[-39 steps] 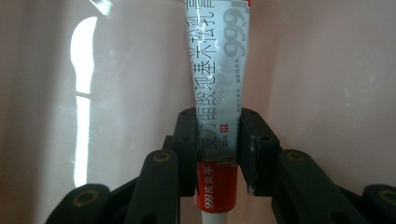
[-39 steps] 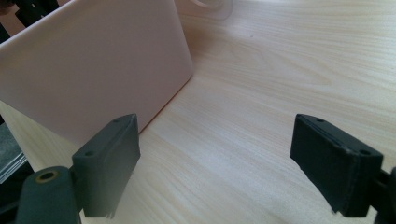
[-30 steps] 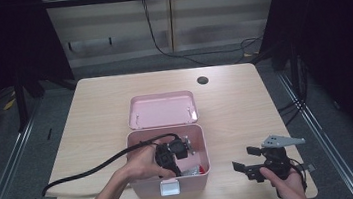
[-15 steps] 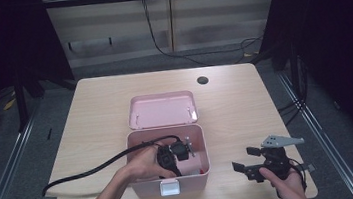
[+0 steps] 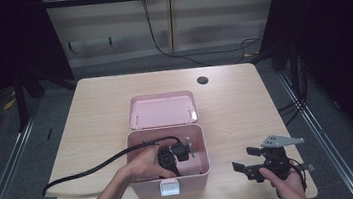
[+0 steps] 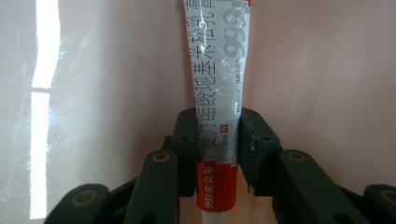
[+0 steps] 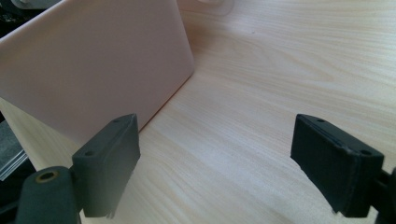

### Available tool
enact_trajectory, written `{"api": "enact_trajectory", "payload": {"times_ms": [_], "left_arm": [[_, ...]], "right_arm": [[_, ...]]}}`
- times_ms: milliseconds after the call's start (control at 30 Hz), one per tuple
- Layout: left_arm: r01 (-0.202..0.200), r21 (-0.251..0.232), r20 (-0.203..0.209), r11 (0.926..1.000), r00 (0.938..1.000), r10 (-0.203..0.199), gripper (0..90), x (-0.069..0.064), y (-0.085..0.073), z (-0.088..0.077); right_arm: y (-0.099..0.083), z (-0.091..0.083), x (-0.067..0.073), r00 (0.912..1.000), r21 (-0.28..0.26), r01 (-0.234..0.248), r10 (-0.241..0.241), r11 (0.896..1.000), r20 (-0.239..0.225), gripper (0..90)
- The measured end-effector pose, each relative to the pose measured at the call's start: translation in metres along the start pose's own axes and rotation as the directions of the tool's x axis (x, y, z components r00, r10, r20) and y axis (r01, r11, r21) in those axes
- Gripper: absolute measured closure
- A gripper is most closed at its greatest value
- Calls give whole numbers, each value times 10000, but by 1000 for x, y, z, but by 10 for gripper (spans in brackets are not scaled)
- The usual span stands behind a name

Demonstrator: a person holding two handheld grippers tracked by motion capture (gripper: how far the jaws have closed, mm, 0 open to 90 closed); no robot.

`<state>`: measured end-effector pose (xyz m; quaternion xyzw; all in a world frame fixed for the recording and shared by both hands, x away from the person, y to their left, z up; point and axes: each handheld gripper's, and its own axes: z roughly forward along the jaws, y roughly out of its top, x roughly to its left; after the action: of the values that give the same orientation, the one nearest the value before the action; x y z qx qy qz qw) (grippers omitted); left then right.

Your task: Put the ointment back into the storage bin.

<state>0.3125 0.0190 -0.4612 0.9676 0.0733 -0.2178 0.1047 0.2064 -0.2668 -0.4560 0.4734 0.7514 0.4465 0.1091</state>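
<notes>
A pink box [image 5: 139, 185] stands open near the table's front edge, its lid [image 5: 162, 110] lying flat behind it. My left gripper [image 5: 177, 155] reaches down inside the box. In the left gripper view its jaws are shut on a silver ointment tube [image 6: 218, 79] with a red band and white cap end, against the box's pink inner wall [image 6: 327, 84]. My right gripper [image 5: 246, 161] rests on the table to the right of the box, open, with nothing between its fingers. The right gripper view [image 7: 215, 168] shows the box's outer wall [image 7: 93, 70] just ahead on the left.
A black cable [image 5: 87, 170] trails from the left gripper over the box rim to the table's left edge. A dark round hole [image 5: 202, 80] sits in the tabletop at the back right. Bare wood [image 7: 280, 70] lies ahead of the right gripper.
The left hand and its gripper have shifted slightly within the box. The right gripper has stayed in place.
</notes>
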Motion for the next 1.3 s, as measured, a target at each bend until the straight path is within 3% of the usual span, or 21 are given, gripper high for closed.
{"api": "enact_trajectory", "payload": {"times_ms": [167,567,867,933,1000,1100,1300], "left_arm": [[-120,32,82,9999,9999,120,701,2,0,-2],[90,15,-155,10000,9998,-90,650,1,1,-2],[333,-164,-765,9993,9965,-345,575,-1,2,-12],[674,-256,-1074,9974,9918,-698,567,-2,2,-17],[667,-304,-1241,9973,9898,-700,573,-3,3,-19],[598,-868,-1376,9944,9879,-714,560,-5,1,-30],[296,-1170,-1538,9927,9870,-475,560,-12,-1,-41]], "right_arm": [[0,0,0,10000,3,-7,7,10000,28,150],[0,0,-1,10000,4,16,-16,10000,66,149],[0,-1,0,10000,-6,14,-14,10000,58,149],[0,-1,0,10000,-30,12,-12,10000,56,149],[0,-1,0,10000,-20,11,-11,10000,56,149],[0,-1,0,10000,-14,4,-4,10000,54,149],[1,-1,0,10000,-32,-7,7,10000,43,149]]}}
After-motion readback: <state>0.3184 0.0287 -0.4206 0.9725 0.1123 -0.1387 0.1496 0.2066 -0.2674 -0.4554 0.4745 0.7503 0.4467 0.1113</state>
